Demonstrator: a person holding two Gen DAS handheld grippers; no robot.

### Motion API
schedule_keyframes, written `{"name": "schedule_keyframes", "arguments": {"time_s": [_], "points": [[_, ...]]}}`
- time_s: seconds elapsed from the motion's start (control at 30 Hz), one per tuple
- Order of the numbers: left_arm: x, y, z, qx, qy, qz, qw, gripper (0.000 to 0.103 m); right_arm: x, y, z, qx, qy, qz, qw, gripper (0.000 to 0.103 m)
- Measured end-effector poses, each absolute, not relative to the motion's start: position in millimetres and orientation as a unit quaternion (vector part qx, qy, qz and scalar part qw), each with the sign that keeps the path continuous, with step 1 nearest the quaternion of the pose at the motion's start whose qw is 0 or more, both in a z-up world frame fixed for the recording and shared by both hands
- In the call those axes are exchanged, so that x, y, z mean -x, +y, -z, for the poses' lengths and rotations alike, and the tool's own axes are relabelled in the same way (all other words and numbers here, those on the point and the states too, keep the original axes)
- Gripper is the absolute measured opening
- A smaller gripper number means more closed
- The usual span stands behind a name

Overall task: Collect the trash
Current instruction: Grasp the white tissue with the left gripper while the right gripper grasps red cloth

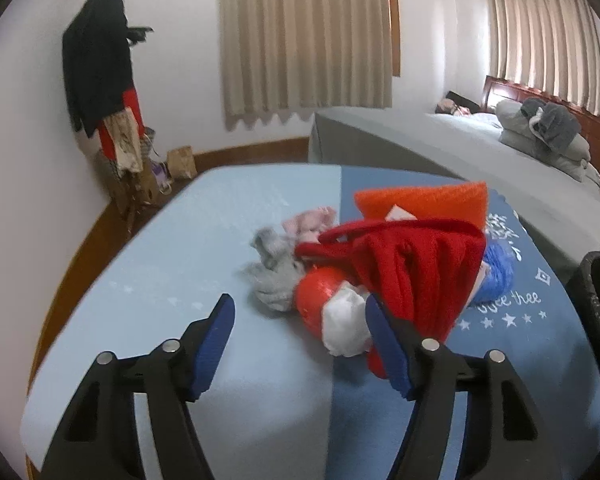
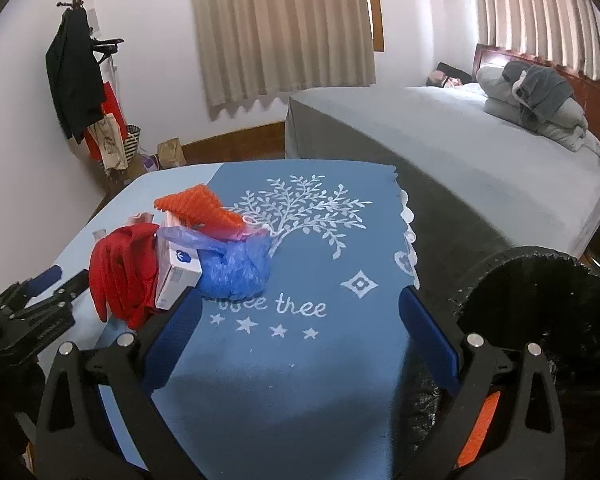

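- The left tongs are shown released, jaws spread wide and empty, held low over the desk just short of the trash pile.
- The right tongs are likewise released and empty, held over the dark blue half of the desk, with the pile to their left.
- The trash is gathered in one heap near the middle of the desk: a white crumpled wad nearest the left tongs, a shiny red wrapper touching it, a grey crumpled paper beyond, and a red bag draped beside them.
- On the far side of the red bag a blue plastic bag, a small white box and an orange ribbed sheet are seen.
- The black-lined bin stands off the desk edge, right of the right tongs.
- The step in hand is judged to be a first pick: one loose piece is best enclosed squarely, so that neighbours are not dragged along.
- The desk is covered in a two-tone blue cloth printed with a white tree; a grey bed, curtains and a coat rack lie beyond it.
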State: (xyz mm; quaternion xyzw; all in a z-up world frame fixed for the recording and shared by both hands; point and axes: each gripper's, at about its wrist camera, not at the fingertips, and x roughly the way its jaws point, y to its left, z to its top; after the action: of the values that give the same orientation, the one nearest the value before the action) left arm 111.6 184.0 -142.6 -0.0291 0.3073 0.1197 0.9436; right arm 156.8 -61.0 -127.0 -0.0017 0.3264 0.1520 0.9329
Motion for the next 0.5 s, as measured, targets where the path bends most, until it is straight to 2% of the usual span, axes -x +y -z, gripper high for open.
{"name": "schedule_keyframes", "arguments": {"time_s": [0.13,0.3,0.37,0.5], "points": [[-119.0,177.1,151.0,0.039,0.325,-0.103,0.939,0.061,-156.8,-61.0,129.3,0.002,0.329,-0.151,0.932,0.096],[-123.4,171.5,152.8,0.054,0.337,-0.068,0.938,0.042,-156.6,-56.8,131.8,0.006,0.333,-0.154,0.930,0.096],[-124.3,169.7,154.5,0.061,0.343,-0.052,0.936,0.030,-155.8,-54.8,132.2,0.007,0.333,-0.157,0.930,0.096],[-121.7,168.9,152.5,0.064,0.334,-0.036,0.940,0.023,-155.0,-52.4,132.5,0.007,0.333,-0.162,0.929,0.096]]}}
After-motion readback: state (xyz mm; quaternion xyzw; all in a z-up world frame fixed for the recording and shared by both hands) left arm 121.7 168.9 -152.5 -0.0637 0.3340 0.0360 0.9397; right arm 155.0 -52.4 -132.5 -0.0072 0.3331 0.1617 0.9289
